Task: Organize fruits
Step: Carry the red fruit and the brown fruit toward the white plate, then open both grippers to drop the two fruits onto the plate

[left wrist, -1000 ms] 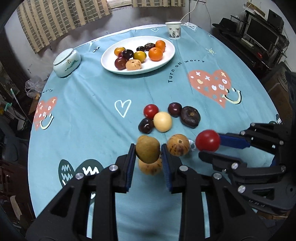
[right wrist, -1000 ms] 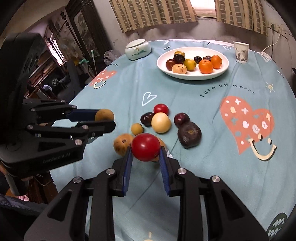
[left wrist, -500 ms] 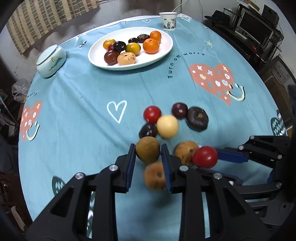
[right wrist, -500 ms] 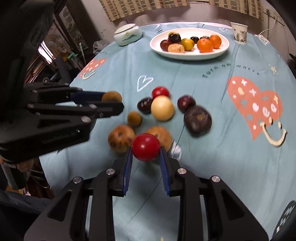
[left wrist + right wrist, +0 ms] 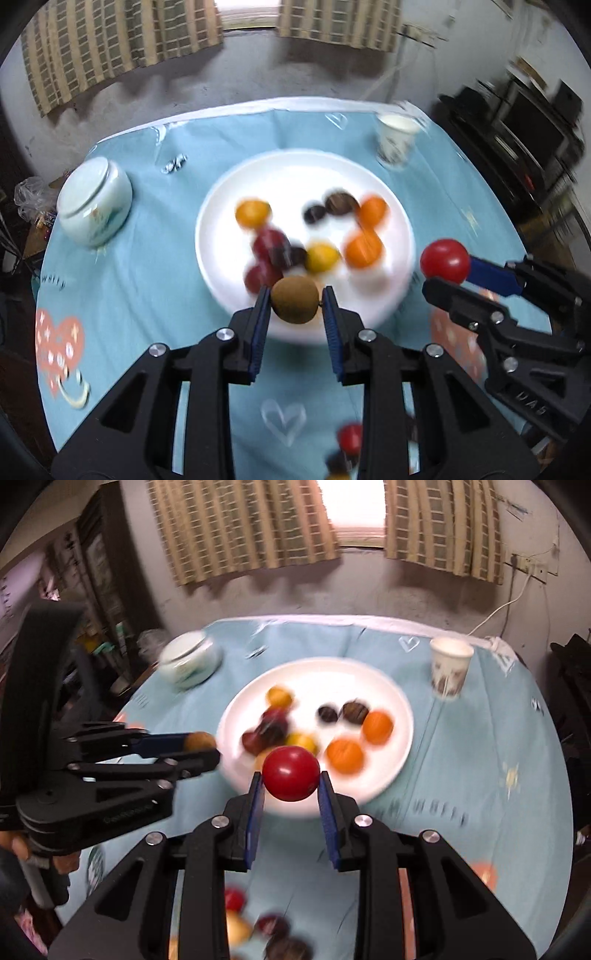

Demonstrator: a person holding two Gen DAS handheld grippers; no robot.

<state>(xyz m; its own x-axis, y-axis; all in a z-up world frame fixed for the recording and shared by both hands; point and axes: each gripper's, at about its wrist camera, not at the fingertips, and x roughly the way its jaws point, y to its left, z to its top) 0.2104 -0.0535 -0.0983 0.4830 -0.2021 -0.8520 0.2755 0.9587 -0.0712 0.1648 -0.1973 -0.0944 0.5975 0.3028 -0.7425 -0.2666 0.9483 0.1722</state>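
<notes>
Our left gripper [image 5: 295, 301] pinches a rough brown round fruit [image 5: 294, 300]; our right gripper [image 5: 290, 780] clamps a glossy red tomato [image 5: 290, 778]. Both hang over the near rim of the white plate [image 5: 400, 716] of fruit.

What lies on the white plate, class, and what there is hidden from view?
On the white plate lie two oranges, yellow fruits, dark red plums and two dark brown fruits. The red fruit in the right tongs covers the plate's near part.
</notes>
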